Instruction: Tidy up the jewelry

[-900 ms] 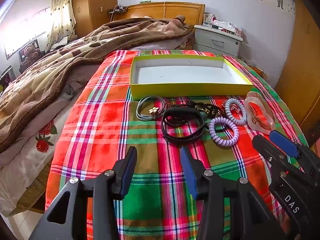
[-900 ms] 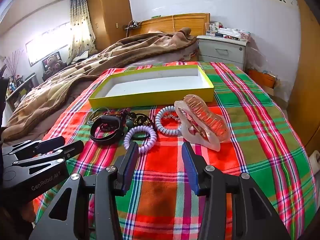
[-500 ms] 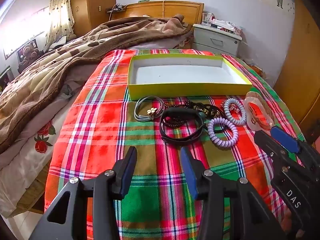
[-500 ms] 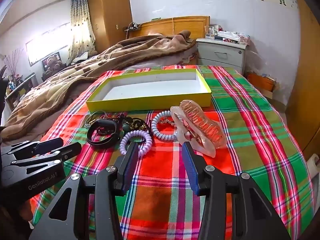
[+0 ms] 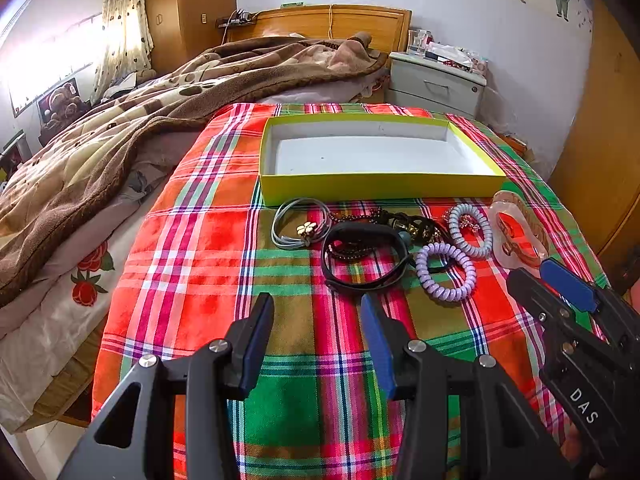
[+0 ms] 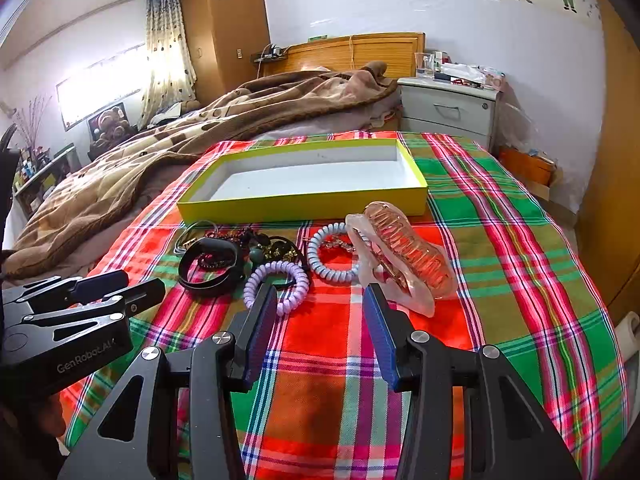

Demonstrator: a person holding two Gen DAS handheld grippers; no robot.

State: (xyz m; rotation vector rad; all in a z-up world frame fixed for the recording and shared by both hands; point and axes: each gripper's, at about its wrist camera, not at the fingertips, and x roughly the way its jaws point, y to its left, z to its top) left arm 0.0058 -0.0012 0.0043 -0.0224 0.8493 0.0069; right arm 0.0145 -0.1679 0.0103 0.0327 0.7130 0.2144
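left gripper (image 5: 316, 344) and right gripper (image 6: 320, 332): both jaws apart, empty, over the plaid cloth (image 5: 200, 248). beyond them the jewelry pile (image 5: 384, 244) lies in a row parallel to the yellow box (image 5: 380, 188), just beside its near wall; box long axis crosswise.

Woven plaid cloth (image 5: 200, 248) looks matt; the yellow box (image 5: 380, 186) is smooth card, the pink hair clip (image 6: 404, 256) glossy clear plastic, the brown blanket (image 5: 120, 128) fleecy, the headboard (image 5: 332, 26) varnished wood
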